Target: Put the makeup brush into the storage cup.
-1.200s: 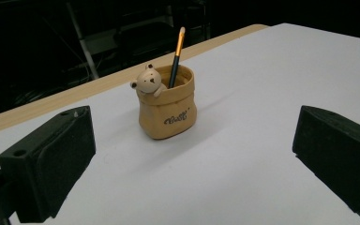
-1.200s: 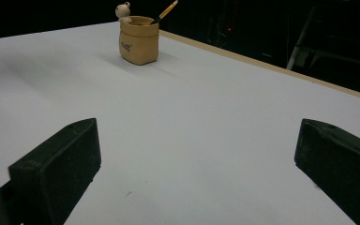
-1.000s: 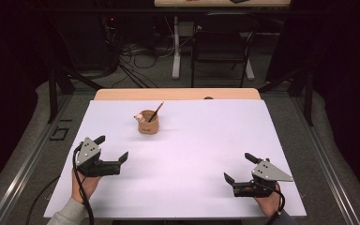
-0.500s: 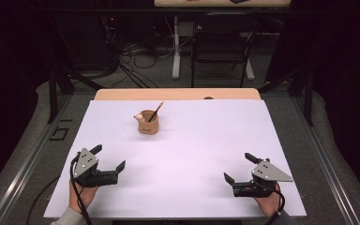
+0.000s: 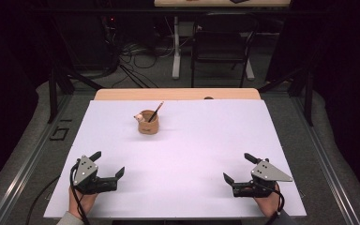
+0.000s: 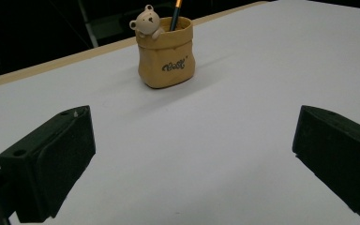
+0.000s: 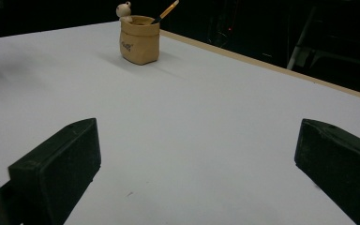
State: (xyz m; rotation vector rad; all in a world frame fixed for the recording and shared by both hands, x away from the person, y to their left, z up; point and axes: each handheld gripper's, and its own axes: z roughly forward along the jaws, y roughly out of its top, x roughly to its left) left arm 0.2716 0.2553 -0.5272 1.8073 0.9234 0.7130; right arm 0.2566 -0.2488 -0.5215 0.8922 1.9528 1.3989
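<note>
Black jaws: left gripper [image 5: 107, 167] and right gripper [image 5: 240, 169], near edge, both spread wide, holding nothing.
White table [image 5: 201, 140]: bare between.
Tan pot [image 5: 148, 124]: far centre, upright, 1 pencil [image 5: 155, 112] leaning inside.
Handling: likely rigid, light, breakable; grip across body.

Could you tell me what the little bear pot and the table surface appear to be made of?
The bear pot looks like moulded ceramic or resin, matte tan: soft sack-like folds, raised lettering, no gloss. The table surface seems a smooth matte white sheet or laminate over a wood-toned board, whose tan edge shows along the far side.
</note>
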